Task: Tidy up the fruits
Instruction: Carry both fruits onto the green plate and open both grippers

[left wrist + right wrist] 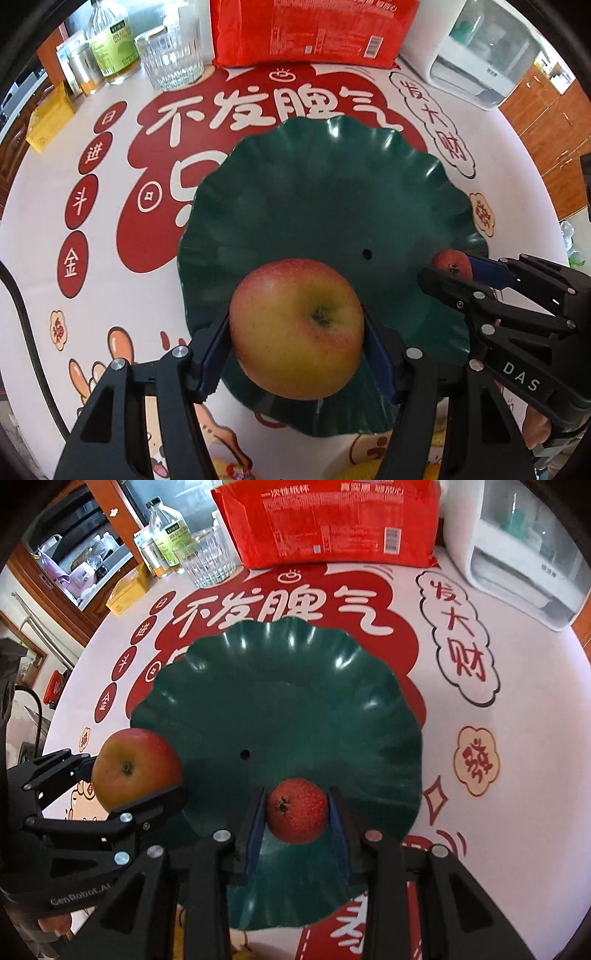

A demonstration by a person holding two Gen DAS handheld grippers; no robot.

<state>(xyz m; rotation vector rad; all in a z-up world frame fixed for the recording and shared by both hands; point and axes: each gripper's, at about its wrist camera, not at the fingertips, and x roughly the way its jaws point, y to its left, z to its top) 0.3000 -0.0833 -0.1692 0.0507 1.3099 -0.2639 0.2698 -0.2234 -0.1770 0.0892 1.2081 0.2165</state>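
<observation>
Left gripper [297,328] clamped; right gripper [297,810] — likewise

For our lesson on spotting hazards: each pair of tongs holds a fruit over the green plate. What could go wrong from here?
1. The apple is round and gripped only at its sides by the left tongs; it may slip out and fall.
2. The green plate looks smooth and sloped, so the small red fruit from the right tongs might roll once released.
3. Both tongs hang close together and could bump.
</observation>
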